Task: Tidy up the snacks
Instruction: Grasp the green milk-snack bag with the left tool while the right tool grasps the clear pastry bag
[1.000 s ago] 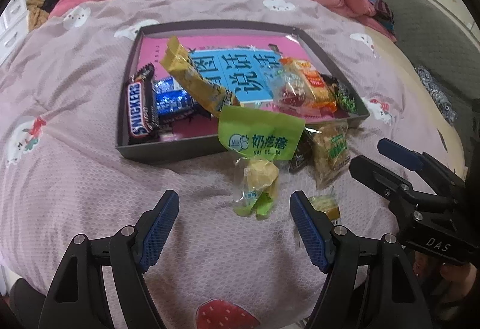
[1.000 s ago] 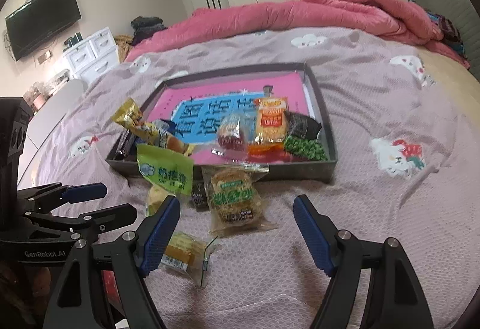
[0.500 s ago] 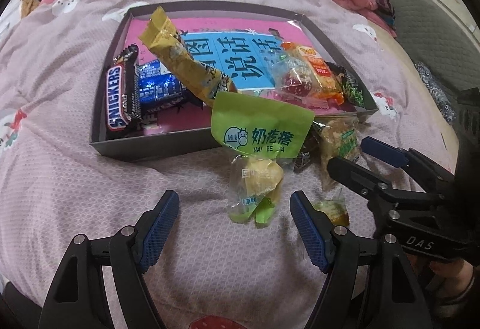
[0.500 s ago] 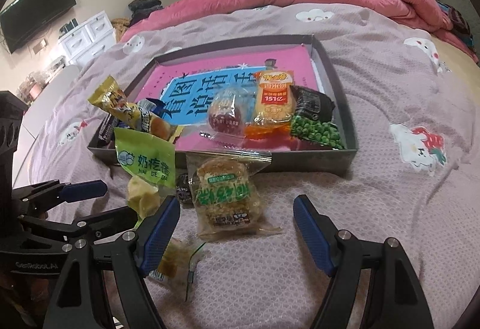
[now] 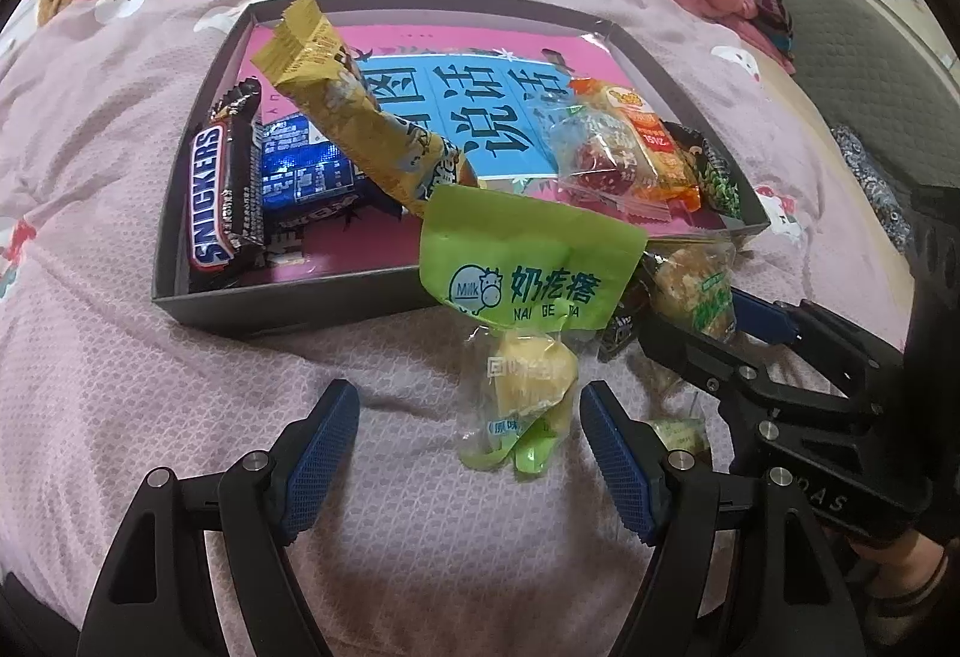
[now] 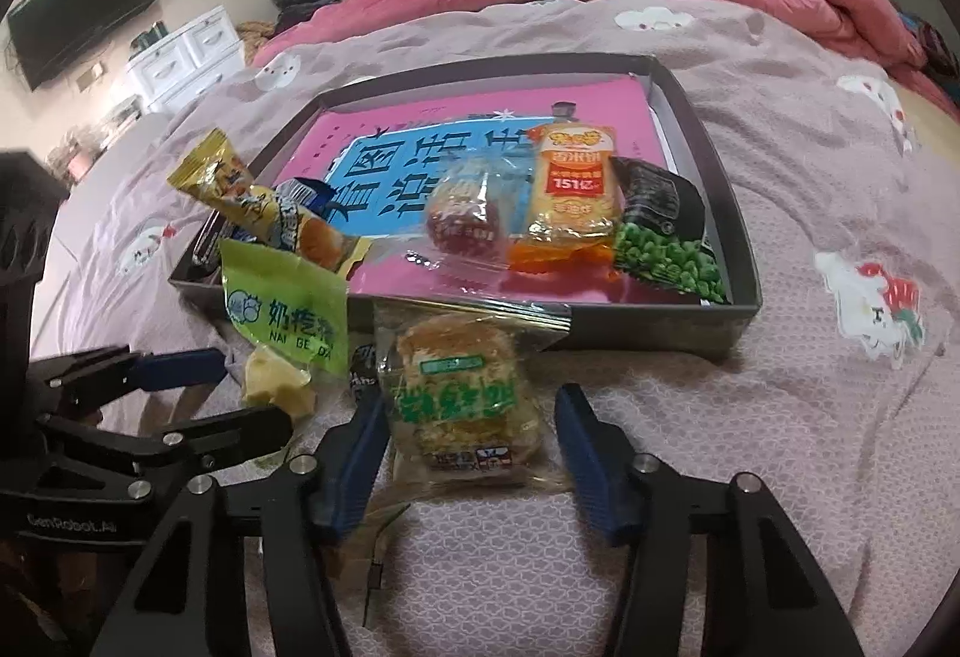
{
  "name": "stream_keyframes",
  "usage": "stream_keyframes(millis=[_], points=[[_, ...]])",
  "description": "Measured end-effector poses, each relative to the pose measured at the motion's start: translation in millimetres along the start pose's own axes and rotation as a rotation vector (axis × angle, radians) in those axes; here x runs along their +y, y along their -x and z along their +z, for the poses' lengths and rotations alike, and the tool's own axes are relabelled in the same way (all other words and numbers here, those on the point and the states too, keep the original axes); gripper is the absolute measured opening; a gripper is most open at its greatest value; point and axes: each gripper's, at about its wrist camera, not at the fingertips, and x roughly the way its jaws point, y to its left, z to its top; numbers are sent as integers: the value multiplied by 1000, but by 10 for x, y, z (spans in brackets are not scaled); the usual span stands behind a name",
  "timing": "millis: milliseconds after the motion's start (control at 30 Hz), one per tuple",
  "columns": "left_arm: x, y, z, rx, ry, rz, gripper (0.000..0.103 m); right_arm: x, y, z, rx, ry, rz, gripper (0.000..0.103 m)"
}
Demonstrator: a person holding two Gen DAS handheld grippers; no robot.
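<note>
Hovering with both sets of jaws spread wide, gripping nothing. Flanking the cake packet (image 6: 459,405) with the right gripper (image 6: 468,453), packet lying on the bedspread (image 6: 780,417) just outside the tray (image 6: 741,249), long axis pointing trayward. Left gripper (image 5: 468,447) nearing the green candy bag (image 5: 522,357).

Glossy plastic wrappers (image 5: 528,261); matt textured cloth bedspread (image 5: 120,357).

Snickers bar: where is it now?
Left wrist view: the Snickers bar lies inside the gray tray, along its left wall, beside a blue wrapper.
</note>
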Motion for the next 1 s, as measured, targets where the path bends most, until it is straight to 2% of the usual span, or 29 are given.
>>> stream_keyframes(millis=[100,367,433,600,667,700,1000], points=[[0,-18,12,-3,1,-6,78,10,28,1,-9,8,4,48],[-18,-72,41,-14,14,-17,77,-35,131,-2,-36,-19,23,43],[-29,-81,47,-17,10,-12,69,-65,176,4,-49,-35,27,43],[-75,-120,70,-16,-1,-3,60,-128,260,20,-81,-68,36,43],[-85,-133,80,-16,-3,-8,48,-142,277,30,-89,-77,38,43],[-83,-136,88,-17,-2,-16,38,-147,286,33,-93,-80,38,43],[-71,-120,93,-15,6,-70,33,-159,324,59,-111,-86,47,43]])
